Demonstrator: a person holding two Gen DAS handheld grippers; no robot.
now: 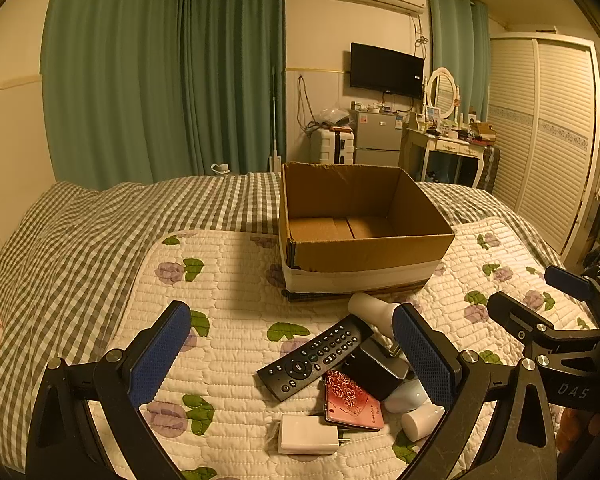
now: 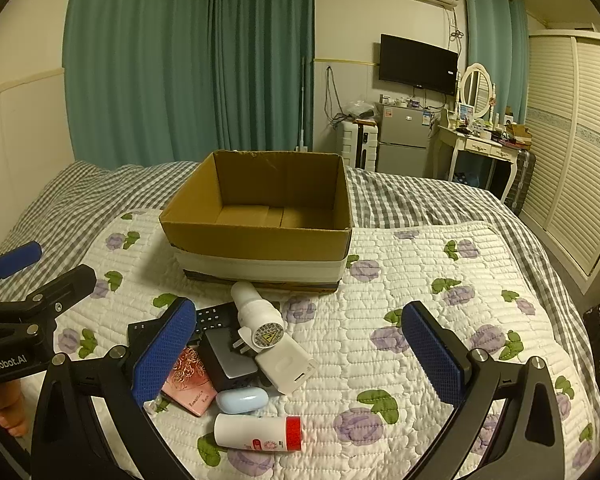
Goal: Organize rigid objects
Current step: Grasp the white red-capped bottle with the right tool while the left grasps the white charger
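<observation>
An open, empty cardboard box (image 1: 364,256) (image 2: 260,240) stands on the quilted floral bed cover. In front of it lies a pile: a black remote (image 1: 314,356) (image 2: 216,318), a white hair-dryer-like device (image 2: 272,340) (image 1: 370,310), a black adapter (image 1: 376,368) (image 2: 226,360), a pink rose-print case (image 1: 352,400) (image 2: 190,384), a pale blue case (image 2: 242,399) (image 1: 406,396), a white bottle with a red cap (image 2: 258,432) (image 1: 422,422) and a white charger (image 1: 308,434). My left gripper (image 1: 296,356) is open above the pile. My right gripper (image 2: 296,356) is open, with the pile at its left finger.
The bed has a grey checked sheet (image 1: 80,248) around the floral cover (image 2: 420,288). Green curtains, a wall TV, a small fridge (image 1: 378,136), a dressing table (image 2: 480,144) and a louvred wardrobe (image 1: 548,132) stand beyond the bed.
</observation>
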